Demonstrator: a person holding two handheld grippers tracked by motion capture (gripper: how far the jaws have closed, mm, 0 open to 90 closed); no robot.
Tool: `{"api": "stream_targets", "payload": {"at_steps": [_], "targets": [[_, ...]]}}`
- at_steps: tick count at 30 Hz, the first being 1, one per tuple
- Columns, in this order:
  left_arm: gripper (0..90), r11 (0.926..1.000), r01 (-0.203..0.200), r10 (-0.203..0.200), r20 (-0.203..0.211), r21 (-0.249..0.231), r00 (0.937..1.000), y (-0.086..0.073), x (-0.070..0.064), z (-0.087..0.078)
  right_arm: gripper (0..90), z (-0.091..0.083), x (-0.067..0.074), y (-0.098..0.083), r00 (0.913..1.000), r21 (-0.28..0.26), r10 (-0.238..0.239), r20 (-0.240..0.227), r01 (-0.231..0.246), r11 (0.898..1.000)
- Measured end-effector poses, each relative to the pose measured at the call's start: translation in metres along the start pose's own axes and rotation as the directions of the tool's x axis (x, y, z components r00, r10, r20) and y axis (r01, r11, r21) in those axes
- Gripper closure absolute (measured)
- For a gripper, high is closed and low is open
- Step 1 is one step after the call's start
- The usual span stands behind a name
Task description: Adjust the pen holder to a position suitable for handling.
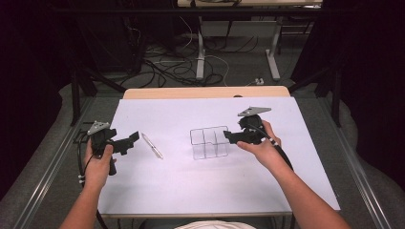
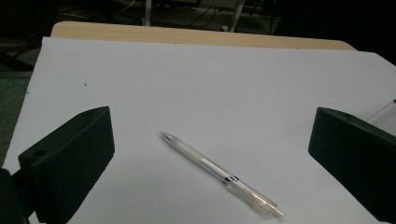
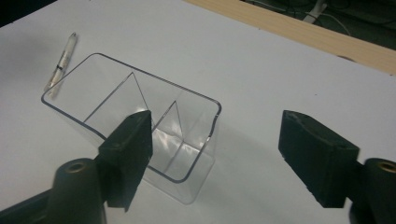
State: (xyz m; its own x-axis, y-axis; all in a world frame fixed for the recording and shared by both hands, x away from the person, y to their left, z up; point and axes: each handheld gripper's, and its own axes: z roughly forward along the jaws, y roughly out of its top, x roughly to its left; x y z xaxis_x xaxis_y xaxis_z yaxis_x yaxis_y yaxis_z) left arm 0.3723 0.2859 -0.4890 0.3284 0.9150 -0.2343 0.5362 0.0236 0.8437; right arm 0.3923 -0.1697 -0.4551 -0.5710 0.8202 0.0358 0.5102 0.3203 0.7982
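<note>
A clear plastic organiser [image 1: 209,142] with divided compartments stands upright near the middle of the white sheet. My right gripper [image 1: 228,137] is open at its right end. In the right gripper view one jaw hangs over the organiser [image 3: 196,140] and the other stands outside its wall, and neither pad of the right gripper [image 3: 217,123] presses on it. A translucent pen [image 1: 152,146] lies flat to the left of the organiser. My left gripper [image 1: 131,141] is open just left of the pen. In the left gripper view the pen [image 2: 219,175] lies on the sheet ahead, between the wide-set jaws of the left gripper [image 2: 212,121].
A white sheet [image 1: 191,181] covers the table, with a strip of wooden tabletop [image 1: 205,92] showing along the far edge. Beyond it are table legs and loose cables on the floor [image 1: 181,67]. The pen [image 3: 60,63] lies past the organiser's far end.
</note>
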Motion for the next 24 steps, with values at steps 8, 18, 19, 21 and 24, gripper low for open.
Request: {"api": "stream_targets", "payload": {"at_steps": [8,18,19,21,24], "targets": [[0.2,0.9992,0.04,-0.04,-0.007,0.0,0.9992,0.002,0.0,0.001,23.0,-0.009,-0.007,-0.008,0.9998,-0.08,-0.02,0.008,0.021,0.997],[0.2,0.9992,0.038,-0.038,-0.009,-0.01,0.9992,0.002,0.001,0.001,45.9,0.013,-0.039,-0.007,0.9897,-0.112,-0.131,0.058,0.137,0.984],[0.2,0.9993,0.037,-0.037,-0.01,-0.007,0.9993,0.002,0.001,0.001,53.4,0.017,-0.043,-0.008,0.9906,-0.103,-0.125,0.055,0.13,0.986],[0.2,0.9992,0.041,-0.041,-0.01,-0.007,0.9991,0.001,0.002,0.001,63.7,0.028,-0.05,-0.012,0.993,-0.06,-0.111,0.04,0.113,0.992],[0.3,0.9991,0.041,-0.041,-0.011,0.003,0.9991,0.001,0.002,0.001,76.8,0.043,-0.054,-0.017,0.9938,-0.025,-0.109,0.019,0.11,0.994]]}}
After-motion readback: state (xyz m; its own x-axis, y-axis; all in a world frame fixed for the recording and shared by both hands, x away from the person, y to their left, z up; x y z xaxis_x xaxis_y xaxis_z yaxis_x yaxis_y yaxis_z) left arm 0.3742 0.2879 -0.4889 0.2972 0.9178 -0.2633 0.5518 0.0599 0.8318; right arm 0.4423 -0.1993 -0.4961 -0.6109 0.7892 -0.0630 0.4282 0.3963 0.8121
